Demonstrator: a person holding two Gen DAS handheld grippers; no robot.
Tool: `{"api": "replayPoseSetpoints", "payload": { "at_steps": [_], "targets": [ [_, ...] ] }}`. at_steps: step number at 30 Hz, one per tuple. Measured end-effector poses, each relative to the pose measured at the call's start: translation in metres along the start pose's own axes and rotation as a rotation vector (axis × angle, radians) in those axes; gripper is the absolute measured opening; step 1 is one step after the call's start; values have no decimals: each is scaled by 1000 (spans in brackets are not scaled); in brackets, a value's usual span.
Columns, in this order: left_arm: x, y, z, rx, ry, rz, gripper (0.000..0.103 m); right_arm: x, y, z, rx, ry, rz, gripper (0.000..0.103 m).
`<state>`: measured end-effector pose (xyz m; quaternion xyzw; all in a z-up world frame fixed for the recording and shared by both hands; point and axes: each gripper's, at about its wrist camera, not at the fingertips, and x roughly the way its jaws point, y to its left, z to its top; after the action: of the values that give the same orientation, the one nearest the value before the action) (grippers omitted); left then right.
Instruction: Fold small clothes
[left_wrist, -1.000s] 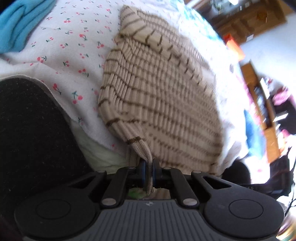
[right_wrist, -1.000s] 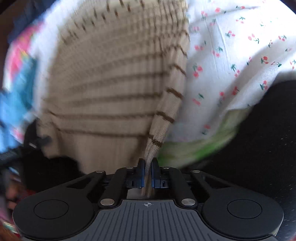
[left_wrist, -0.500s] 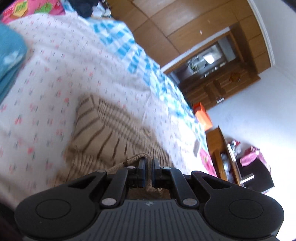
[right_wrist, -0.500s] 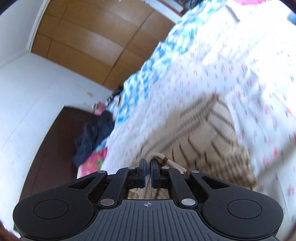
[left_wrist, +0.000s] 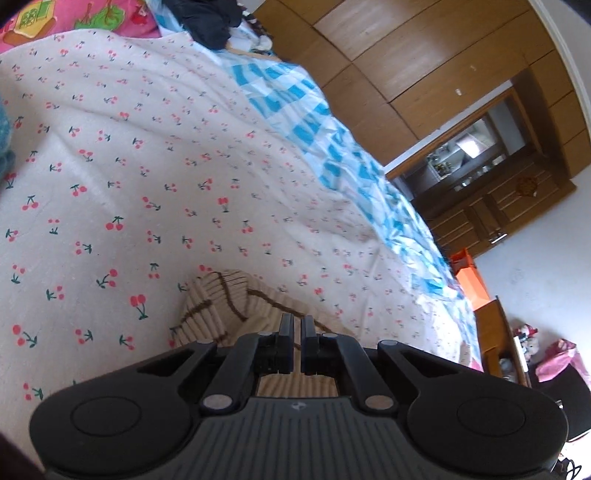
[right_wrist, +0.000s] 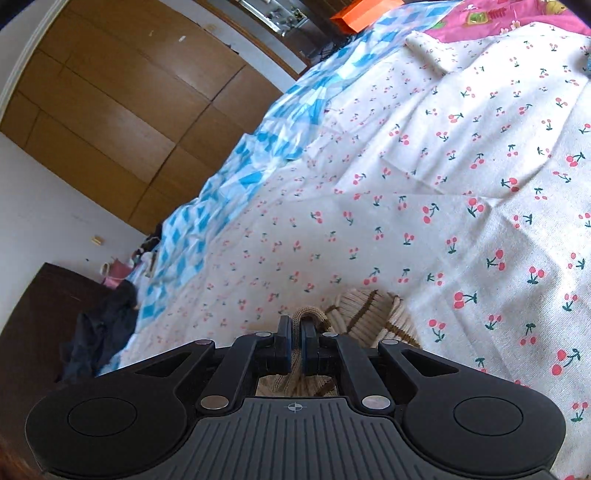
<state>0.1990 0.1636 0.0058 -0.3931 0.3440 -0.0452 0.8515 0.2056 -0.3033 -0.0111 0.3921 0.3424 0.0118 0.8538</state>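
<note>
Hiding striped sweater (left_wrist: 236, 306), left gripper (left_wrist: 296, 341)

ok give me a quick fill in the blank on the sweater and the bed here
1. The striped sweater lies on a sheet printed with red ____.
2. The right gripper is shut on a ____ loop of knit.
3. Beyond the printed sheet lies bedding checked white and ____.

Missing words: cherries; beige; blue

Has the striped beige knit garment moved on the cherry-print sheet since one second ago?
Yes. The striped knit garment lay spread wide over the cherry-print sheet before; now it is bunched low by the left gripper, so more bare sheet shows beyond it.
</note>
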Motion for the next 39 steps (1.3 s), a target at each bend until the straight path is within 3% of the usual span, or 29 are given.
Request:
{"api": "replayPoseSetpoints", "payload": {
  "at_steps": [4,7,9,13,15,17,21,27,31,34,39],
  "targets": [
    [-10,3,-2,29,-8,15,10,10,0,-5,-54,38,-38,12],
    [-18,-1,-8,111,7,39,22,0,3,-8,-75,-5,-33,18],
    [-19,-4,-12,152,34,49,30,-9,7,-12,-110,-35,-43,30],
    [-31,-2,-24,157,43,58,31,-37,24,-19,-228,-123,-109,32],
    [-45,2,-36,149,22,70,31,-46,40,-21,-301,-151,-100,32],
    [-59,5,-50,154,-6,95,31,-43,68,-28,-395,-93,-39,32],
    [-79,15,-71,116,-39,104,31,1,132,-64,-510,158,113,32],
    [-80,27,-90,124,-30,110,31,89,194,-130,-565,428,127,32],
    [-86,26,-89,179,-70,101,32,115,211,-153,-579,487,99,32],
    [-82,31,-87,160,-35,76,32,133,216,-161,-605,502,35,32],
    [-79,35,-85,146,-8,55,32,133,220,-156,-558,483,25,13]
  ]
}}
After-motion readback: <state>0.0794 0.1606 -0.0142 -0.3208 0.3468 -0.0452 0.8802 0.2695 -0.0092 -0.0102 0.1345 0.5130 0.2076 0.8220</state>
